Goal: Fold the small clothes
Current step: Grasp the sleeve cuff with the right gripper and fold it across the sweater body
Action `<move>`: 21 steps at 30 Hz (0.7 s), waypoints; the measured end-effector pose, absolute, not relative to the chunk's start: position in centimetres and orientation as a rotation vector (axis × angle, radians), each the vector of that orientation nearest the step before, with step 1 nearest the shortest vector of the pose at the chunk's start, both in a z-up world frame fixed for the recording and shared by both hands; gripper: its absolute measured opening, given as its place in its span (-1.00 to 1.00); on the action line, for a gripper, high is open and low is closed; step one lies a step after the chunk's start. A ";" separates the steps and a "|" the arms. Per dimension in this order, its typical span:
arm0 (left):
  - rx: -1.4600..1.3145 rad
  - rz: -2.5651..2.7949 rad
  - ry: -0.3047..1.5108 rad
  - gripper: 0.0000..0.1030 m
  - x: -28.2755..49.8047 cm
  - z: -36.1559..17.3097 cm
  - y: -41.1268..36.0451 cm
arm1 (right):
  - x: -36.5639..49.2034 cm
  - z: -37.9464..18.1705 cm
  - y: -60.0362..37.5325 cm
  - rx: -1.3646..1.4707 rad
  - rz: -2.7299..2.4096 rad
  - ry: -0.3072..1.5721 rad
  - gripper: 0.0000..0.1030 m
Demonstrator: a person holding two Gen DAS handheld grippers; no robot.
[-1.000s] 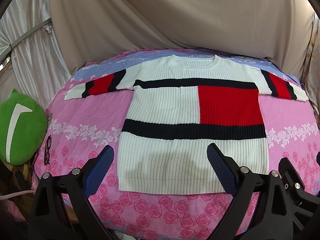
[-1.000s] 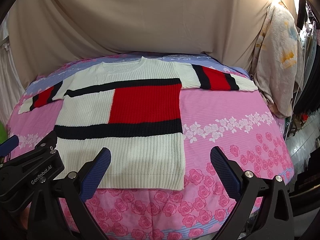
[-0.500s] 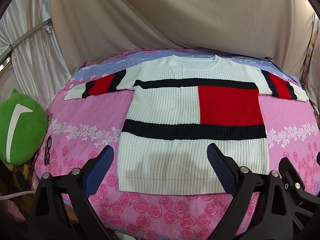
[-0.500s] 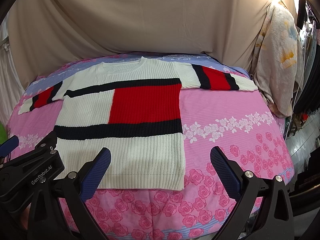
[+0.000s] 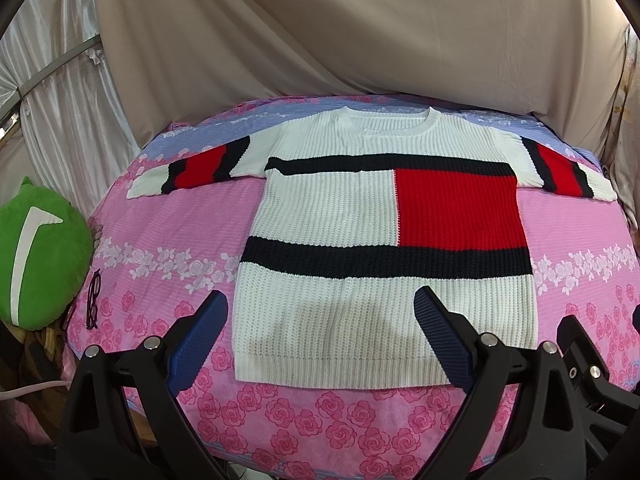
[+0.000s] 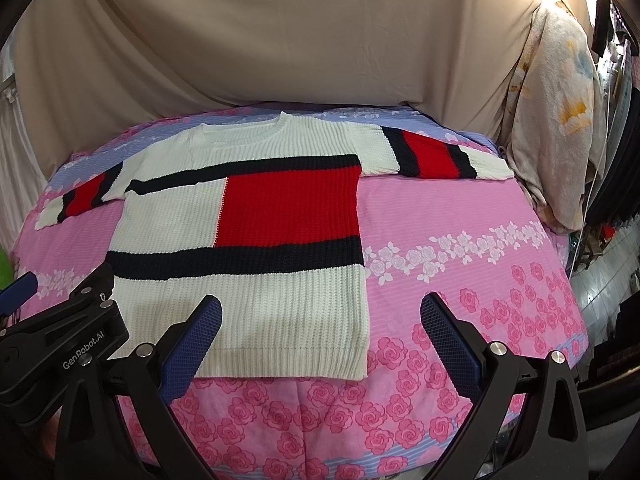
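A white knit sweater [image 5: 328, 216] with a red block and navy bands lies flat, face up, on a pink floral bedspread [image 5: 168, 220], sleeves spread to both sides, hem toward me. It also shows in the right wrist view [image 6: 168, 220]. My left gripper [image 5: 320, 316] is open and empty, held above the hem's middle. My right gripper [image 6: 320, 320] is open and empty, above the hem's right corner. The left gripper's body [image 6: 60, 340] shows at the lower left of the right wrist view.
A green plush cushion [image 5: 36, 252] sits off the bed's left side, with dark glasses [image 5: 94, 304] on the bedspread beside it. A beige curtain [image 5: 360, 32] hangs behind the bed. A pale floral cloth [image 6: 556, 120] hangs at the right.
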State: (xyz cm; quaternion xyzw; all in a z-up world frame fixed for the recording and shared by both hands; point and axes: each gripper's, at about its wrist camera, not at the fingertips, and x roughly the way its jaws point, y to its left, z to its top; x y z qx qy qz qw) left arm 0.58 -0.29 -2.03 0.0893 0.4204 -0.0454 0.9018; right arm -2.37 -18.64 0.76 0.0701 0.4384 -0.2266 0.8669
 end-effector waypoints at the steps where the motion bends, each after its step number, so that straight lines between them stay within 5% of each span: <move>1: 0.183 -0.098 0.874 0.78 0.6 -2.2 -0.3 | -2.4 0.7 -18.7 0.149 -0.474 0.920 0.90; 8: 0.112 -0.119 0.869 0.81 3.9 -1.8 1.5 | -1.6 -0.5 -22.2 0.224 -0.453 0.906 0.90; 17: 0.019 0.037 0.839 0.80 9.1 -3.5 0.8 | 0.2 -5.9 -47.1 0.655 -0.511 0.721 0.90; 21: -0.025 0.098 0.815 0.80 10.0 -4.1 0.0 | 2.0 -10.8 -59.3 0.815 -0.561 0.660 0.57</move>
